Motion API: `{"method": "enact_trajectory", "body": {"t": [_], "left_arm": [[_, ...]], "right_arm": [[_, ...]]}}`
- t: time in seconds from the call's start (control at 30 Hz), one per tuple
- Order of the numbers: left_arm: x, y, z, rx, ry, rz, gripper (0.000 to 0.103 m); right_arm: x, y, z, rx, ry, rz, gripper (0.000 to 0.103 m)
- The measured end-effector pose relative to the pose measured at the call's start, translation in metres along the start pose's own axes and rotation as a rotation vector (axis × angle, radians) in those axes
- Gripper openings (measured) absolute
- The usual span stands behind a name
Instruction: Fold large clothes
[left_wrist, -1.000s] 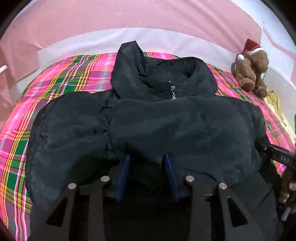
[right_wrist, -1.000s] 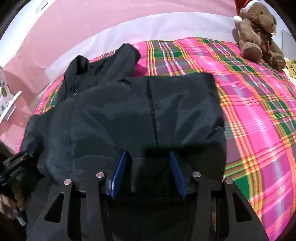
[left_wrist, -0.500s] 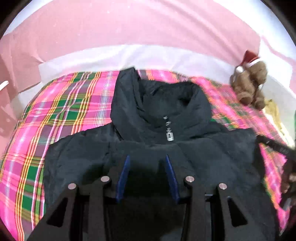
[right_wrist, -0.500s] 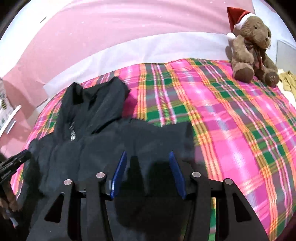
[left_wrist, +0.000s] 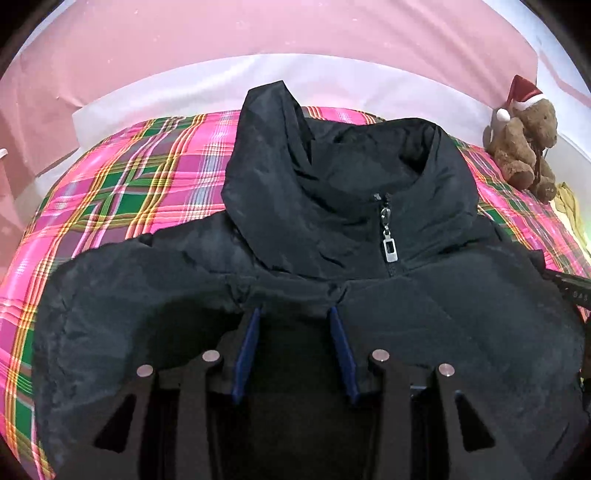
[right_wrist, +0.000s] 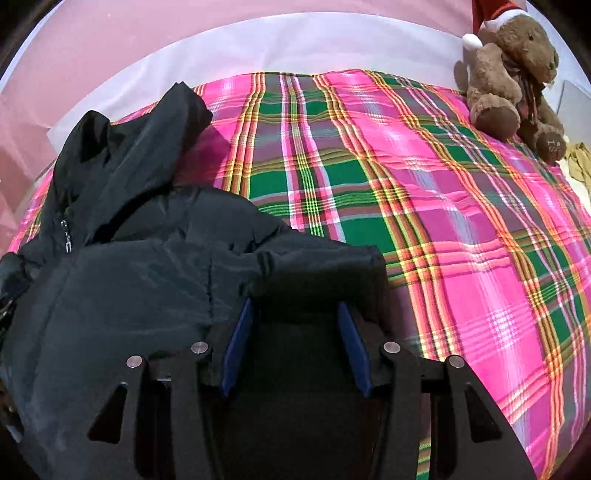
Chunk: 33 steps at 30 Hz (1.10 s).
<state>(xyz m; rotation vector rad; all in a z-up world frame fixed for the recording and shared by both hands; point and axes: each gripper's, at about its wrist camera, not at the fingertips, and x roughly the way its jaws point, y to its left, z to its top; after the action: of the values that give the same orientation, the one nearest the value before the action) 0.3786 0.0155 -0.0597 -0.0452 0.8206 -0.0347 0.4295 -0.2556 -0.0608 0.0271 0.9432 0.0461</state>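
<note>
A black hooded puffer jacket (left_wrist: 332, 206) lies on the plaid bedspread (left_wrist: 129, 192), hood toward the far edge. Its silver zipper pull (left_wrist: 389, 249) shows at the collar. My left gripper (left_wrist: 295, 312) is shut on a doubled edge of the jacket, which bunches at its blue fingertips just below the collar. In the right wrist view the jacket (right_wrist: 129, 277) fills the left half, and my right gripper (right_wrist: 294, 302) is shut on the folded edge at the jacket's right side. What lies under the fold is hidden.
A brown teddy bear in a Santa hat (right_wrist: 513, 81) sits at the far right corner of the bed, also visible as the bear (left_wrist: 524, 147). A yellow cloth (right_wrist: 580, 162) lies beside it. Bare plaid bedspread (right_wrist: 443, 221) spreads right of the jacket. A pink wall stands behind.
Both grippers have moved toward the hood with the jacket's edge in them. The fold now sits just under the collar, and more plaid shows on the right.
</note>
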Motion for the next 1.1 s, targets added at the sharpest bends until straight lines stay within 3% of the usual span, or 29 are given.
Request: {"method": "enact_trajectory", "body": {"t": [0.1,0.3,0.4,0.47,0.6,0.9,1.0,1.1], "left_arm": [[-0.020,0.003,0.010,-0.029,0.005,-0.014,0.043],[-0.075,-0.001,-0.005,-0.019,-0.083,-0.095,0.042],[-0.060,-0.009,-0.021,0.032,-0.041,-0.066,0.043],[-0.043,-0.007,-0.026,0.030,-0.015,-0.070,0.043],[-0.032,-0.011,-0.025,0.046,-0.008,-0.037,0.043],[-0.034,-0.016,-0.025,0.064,-0.012,-0.010,0.044],[-0.050,-0.010,-0.017,0.033,0.003,-0.031,0.043],[-0.070,0.006,-0.008,0.005,-0.038,-0.025,0.043]], "right_arm": [[-0.028,0.000,0.004,0.021,-0.029,-0.011,0.049],[-0.093,0.023,-0.017,0.000,-0.133,0.108,0.049],[-0.077,0.051,-0.032,-0.065,-0.076,0.137,0.049],[-0.055,0.062,-0.039,-0.096,-0.031,0.111,0.049],[-0.036,0.067,-0.042,-0.090,-0.013,0.093,0.049],[-0.033,0.078,-0.050,-0.139,-0.027,0.036,0.049],[-0.041,0.072,-0.048,-0.114,-0.033,0.053,0.049],[-0.061,0.059,-0.043,-0.075,-0.056,0.071,0.049]]}}
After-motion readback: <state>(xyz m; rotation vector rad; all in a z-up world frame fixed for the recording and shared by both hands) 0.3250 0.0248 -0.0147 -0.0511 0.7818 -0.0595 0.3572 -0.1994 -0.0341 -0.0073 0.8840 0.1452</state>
